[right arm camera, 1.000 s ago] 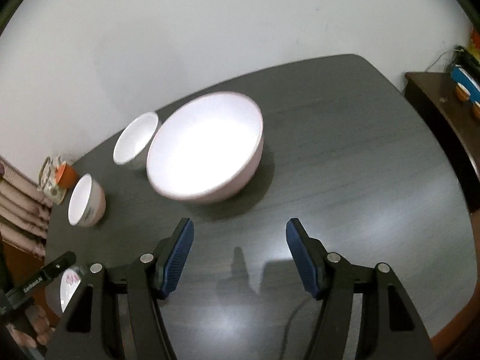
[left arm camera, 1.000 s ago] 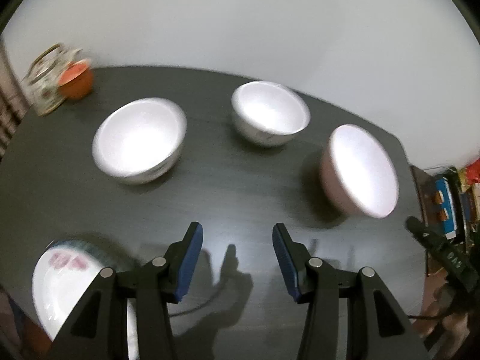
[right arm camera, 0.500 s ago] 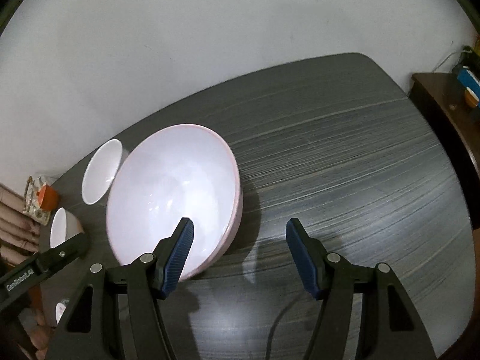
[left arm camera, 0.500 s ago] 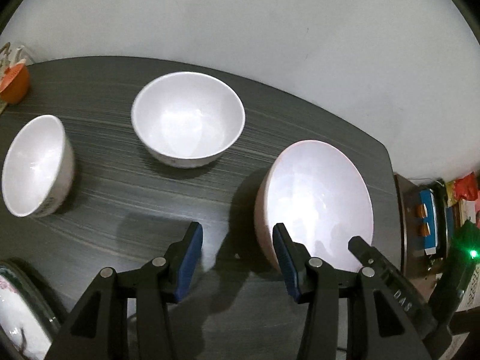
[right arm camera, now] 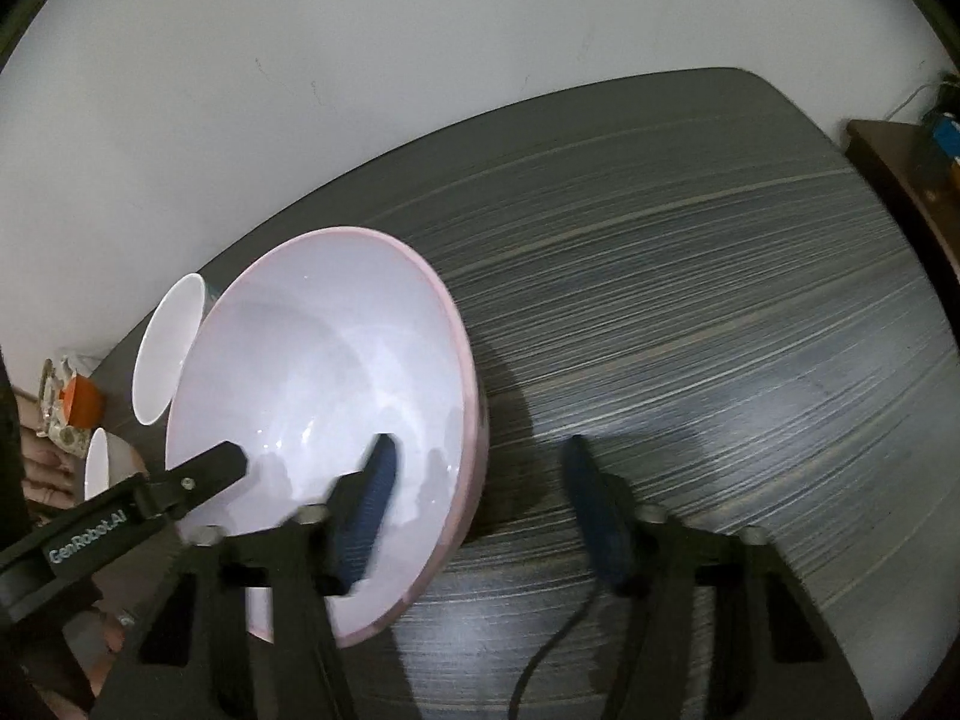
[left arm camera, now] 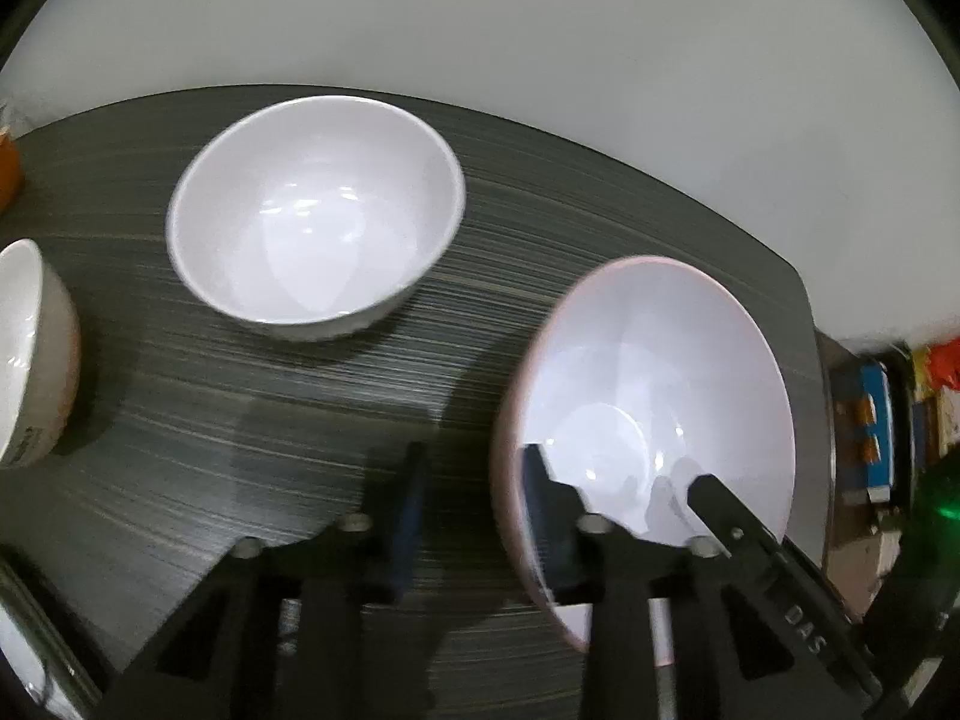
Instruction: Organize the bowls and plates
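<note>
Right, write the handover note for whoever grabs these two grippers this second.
Left gripper: jaws closing astride the near-left rim of the pink-rimmed bowl, one finger inside, one outside; not yet pinching.
Right gripper: jaws closing astride the same bowl's right rim, one finger inside, one outside; a gap still shows.
Things: the pink-rimmed bowl sits on the dark table. A white bowl stands behind it to the left, a second white bowl at the left edge.
Done: nothing stacked yet; all three bowls stand apart.
Left: finish the grip, then probably nest the bowls.
</note>
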